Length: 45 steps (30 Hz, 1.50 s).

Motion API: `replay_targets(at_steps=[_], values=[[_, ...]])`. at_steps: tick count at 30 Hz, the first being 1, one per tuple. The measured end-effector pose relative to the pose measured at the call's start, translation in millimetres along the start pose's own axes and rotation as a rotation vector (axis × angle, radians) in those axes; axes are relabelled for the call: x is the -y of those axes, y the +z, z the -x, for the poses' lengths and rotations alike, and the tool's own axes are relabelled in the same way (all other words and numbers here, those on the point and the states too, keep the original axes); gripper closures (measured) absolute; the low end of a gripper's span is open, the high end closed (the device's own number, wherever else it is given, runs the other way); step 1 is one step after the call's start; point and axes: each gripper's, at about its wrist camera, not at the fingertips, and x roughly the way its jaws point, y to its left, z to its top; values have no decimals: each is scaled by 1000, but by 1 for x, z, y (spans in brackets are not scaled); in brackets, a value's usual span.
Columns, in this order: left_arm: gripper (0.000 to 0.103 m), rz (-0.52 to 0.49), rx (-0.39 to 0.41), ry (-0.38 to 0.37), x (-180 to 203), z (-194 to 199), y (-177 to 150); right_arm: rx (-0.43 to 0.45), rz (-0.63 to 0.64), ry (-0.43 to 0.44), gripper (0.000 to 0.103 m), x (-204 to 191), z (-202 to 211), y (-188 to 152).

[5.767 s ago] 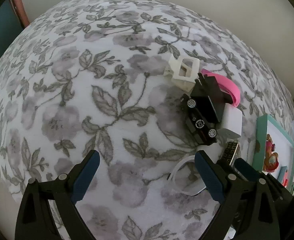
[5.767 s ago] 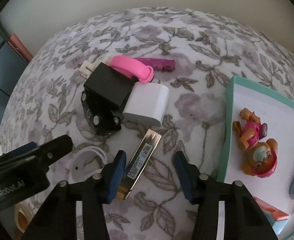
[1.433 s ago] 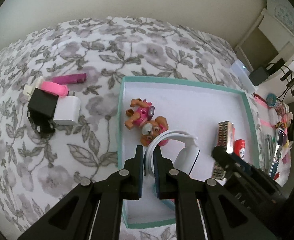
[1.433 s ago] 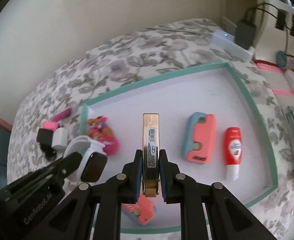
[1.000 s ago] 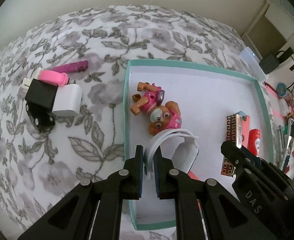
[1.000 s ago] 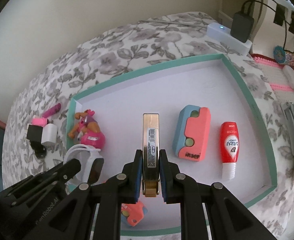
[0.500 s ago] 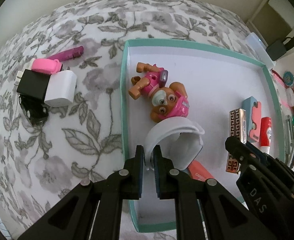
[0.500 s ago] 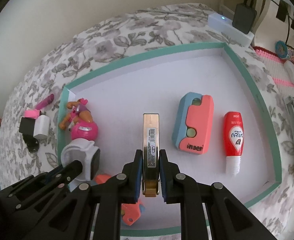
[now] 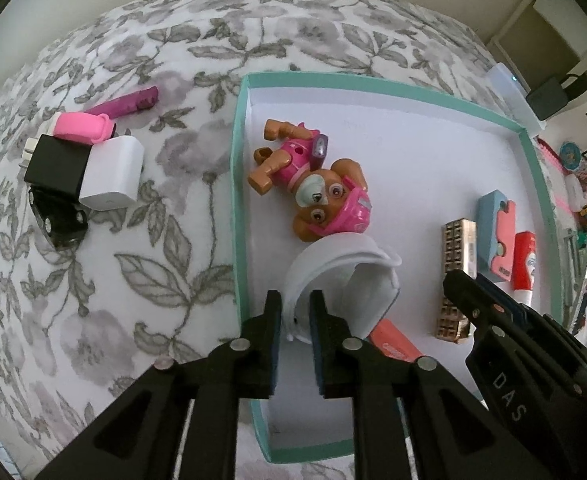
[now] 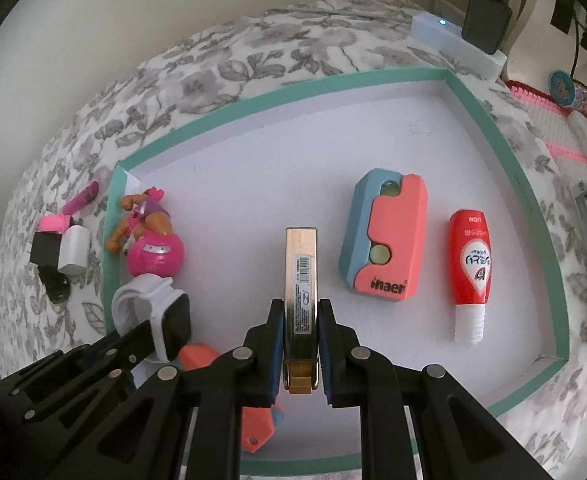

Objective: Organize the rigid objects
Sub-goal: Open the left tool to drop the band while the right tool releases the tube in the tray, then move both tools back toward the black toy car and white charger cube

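Both loads over the teal tray (image 10: 505,152). Left gripper (image 9: 295,312) jaws just easing apart, white smartwatch (image 9: 345,276) strap between them — let it settle beside the pup figure (image 9: 313,184). Right gripper (image 10: 300,322) clamps the gold case (image 10: 301,264); lower flat before releasing.

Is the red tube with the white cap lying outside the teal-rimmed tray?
No, the red tube lies inside the tray, right of the coral-and-blue case.

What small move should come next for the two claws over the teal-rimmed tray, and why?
Probably finish releasing: the left claw, whose jaws have just been opening, still straddles the white smartwatch band, and the right claw still clamps the slim gold box, both over the tray.
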Motion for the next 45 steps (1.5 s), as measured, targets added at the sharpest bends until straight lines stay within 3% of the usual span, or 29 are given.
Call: replay_targets(at_steps=[4, 9, 13, 17, 20, 24, 27, 30, 33, 35, 39, 41, 45], values=[[71, 3, 18, -17, 2, 8, 1, 33, 1, -4, 85, -1, 8, 2], [68, 5, 76, -47, 2, 29, 2, 101, 1, 0, 85, -3, 26, 6], [59, 12, 114, -44, -1, 42, 2, 174, -9, 10, 84, -3, 45, 8], [58, 41, 150, -18, -10, 49, 2, 221, -18, 16, 85, -3, 55, 12], [56, 85, 171, 22, -22, 50, 4, 224, -23, 16, 85, -3, 56, 12], [42, 131, 204, 68, -35, 54, 5, 189, -3, 19, 85, -7, 47, 11], [42, 159, 219, 93, -43, 54, 6, 170, 32, 8, 85, -14, 40, 10], [22, 185, 219, 114, -51, 50, 7, 160, 54, -7, 84, -18, 36, 9], [20, 214, 210, 138, -60, 44, 7, 141, 65, -23, 78, -20, 30, 8], [20, 240, 213, 144, -67, 43, 7, 129, 66, -34, 63, -19, 27, 8], [14, 262, 227, 168, -74, 45, 5, 119, 78, -54, 53, -20, 23, 7], [11, 273, 227, 182, -76, 44, 5, 116, 87, -58, 35, -22, 21, 7], [10, 301, 223, 190, -83, 42, 4, 116, 108, -62, 26, -25, 18, 7]])
